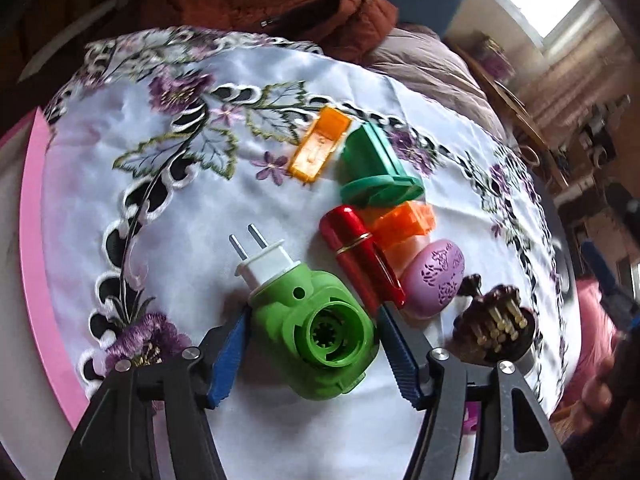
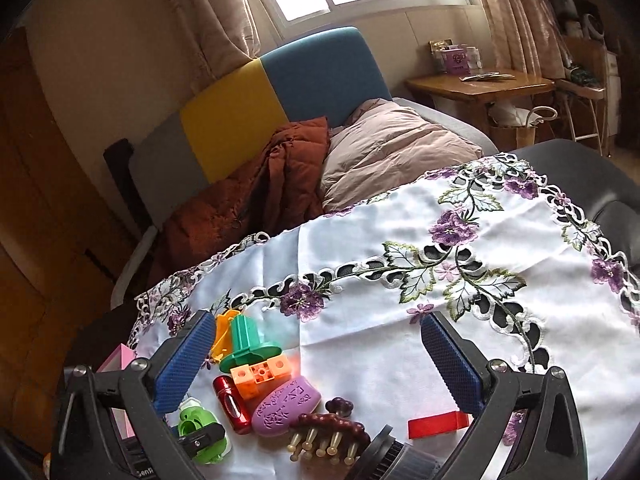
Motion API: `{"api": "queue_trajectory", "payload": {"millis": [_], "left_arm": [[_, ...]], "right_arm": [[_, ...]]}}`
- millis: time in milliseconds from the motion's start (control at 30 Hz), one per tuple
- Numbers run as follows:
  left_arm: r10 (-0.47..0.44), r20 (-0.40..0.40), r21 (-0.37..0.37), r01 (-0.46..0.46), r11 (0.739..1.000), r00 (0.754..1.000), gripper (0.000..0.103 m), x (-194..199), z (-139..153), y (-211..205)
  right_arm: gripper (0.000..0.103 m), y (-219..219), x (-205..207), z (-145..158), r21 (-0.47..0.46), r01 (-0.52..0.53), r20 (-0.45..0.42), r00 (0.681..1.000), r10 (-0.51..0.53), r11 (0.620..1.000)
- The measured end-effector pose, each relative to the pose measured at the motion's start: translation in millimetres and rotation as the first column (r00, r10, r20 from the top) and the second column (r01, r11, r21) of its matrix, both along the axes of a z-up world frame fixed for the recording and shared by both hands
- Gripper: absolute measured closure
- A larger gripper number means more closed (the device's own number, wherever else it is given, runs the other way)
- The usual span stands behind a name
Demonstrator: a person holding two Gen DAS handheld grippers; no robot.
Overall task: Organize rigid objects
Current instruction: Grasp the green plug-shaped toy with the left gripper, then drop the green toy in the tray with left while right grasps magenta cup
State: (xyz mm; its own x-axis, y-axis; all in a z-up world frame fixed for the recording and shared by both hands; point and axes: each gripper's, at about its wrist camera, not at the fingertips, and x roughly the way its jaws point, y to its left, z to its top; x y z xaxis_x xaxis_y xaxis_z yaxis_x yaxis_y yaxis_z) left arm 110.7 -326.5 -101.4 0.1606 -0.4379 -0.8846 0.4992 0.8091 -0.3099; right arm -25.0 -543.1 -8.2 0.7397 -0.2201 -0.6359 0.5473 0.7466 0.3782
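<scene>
A green plug-in device (image 1: 320, 336) with white prongs lies on the embroidered white cloth (image 1: 180, 208), between the blue pads of my left gripper (image 1: 314, 354). The jaws stand apart on either side of it and do not press it. Beyond it lie a red tube (image 1: 360, 256), a purple oval case (image 1: 434, 276), an orange brick (image 1: 404, 226), a green funnel-shaped piece (image 1: 376, 168), an orange clip (image 1: 320, 144) and a brown hairbrush (image 1: 496, 320). My right gripper (image 2: 318, 362) hovers open above the same cluster with nothing held.
A red block (image 2: 438, 424) and a dark ribbed cylinder (image 2: 392, 456) lie near the right gripper. A pink rim (image 1: 32, 240) borders the cloth's left side. Behind the table are a rust quilt (image 2: 248, 200), a pillow (image 2: 384, 148) and a wooden desk (image 2: 480, 84).
</scene>
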Motion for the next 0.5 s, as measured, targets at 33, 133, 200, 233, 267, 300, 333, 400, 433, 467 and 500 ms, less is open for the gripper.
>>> {"api": "queue_trajectory", "payload": {"millis": [33,133,200,233,267,300,333,400,433,467,500], "left_arm": [[-0.018,0.007,-0.003,0.018,1.0,1.0,0.039,-2,1,1],[-0.08,0.061,0.012,0.079,0.997,0.995,0.039,-9,5,5],[-0.128,0.106,0.03,0.126,0.992,0.986,0.039,-19,7,9],[-0.154,0.12,0.035,0.151,0.988,0.981,0.039,-25,8,10],[-0.18,0.133,0.032,0.178,0.984,0.975,0.039,-33,10,13],[-0.202,0.144,0.031,0.199,0.979,0.969,0.039,-41,11,15],[-0.225,0.153,0.032,0.222,0.974,0.962,0.039,-49,12,16],[-0.269,0.149,0.039,0.266,0.963,0.952,0.039,-64,10,16],[-0.285,0.159,0.043,0.282,0.958,0.945,0.039,-72,10,16],[-0.297,0.188,0.057,0.292,0.955,0.936,0.039,-79,10,16],[-0.304,0.21,0.071,0.296,0.953,0.929,0.039,-83,10,14]], "right_arm": [[0.0,-1,0,0,-0.003,0.001,-0.002,1.0,-0.001,1.0],[0.0,-3,-1,-2,0.002,0.012,-0.006,1.0,-0.012,1.0],[0.0,-6,-2,-3,0.011,0.022,-0.008,1.0,-0.022,1.0],[0.0,-8,-3,-4,0.017,0.03,-0.009,1.0,-0.03,0.999],[0.0,-10,-3,-5,0.025,0.035,-0.01,0.999,-0.035,0.999],[0.0,-11,-4,-6,0.035,0.04,-0.011,0.999,-0.04,0.999],[0.0,-13,-5,-7,0.045,0.044,-0.012,0.999,-0.044,0.998],[0.0,-18,-6,-11,0.078,0.051,-0.016,0.999,-0.05,0.996],[0.0,-18,-5,-12,0.087,0.052,-0.02,0.999,-0.05,0.995],[0.0,-19,-5,-15,0.101,0.052,-0.027,0.998,-0.05,0.994],[0.0,-20,-4,-16,0.106,0.051,-0.031,0.998,-0.048,0.993]]}}
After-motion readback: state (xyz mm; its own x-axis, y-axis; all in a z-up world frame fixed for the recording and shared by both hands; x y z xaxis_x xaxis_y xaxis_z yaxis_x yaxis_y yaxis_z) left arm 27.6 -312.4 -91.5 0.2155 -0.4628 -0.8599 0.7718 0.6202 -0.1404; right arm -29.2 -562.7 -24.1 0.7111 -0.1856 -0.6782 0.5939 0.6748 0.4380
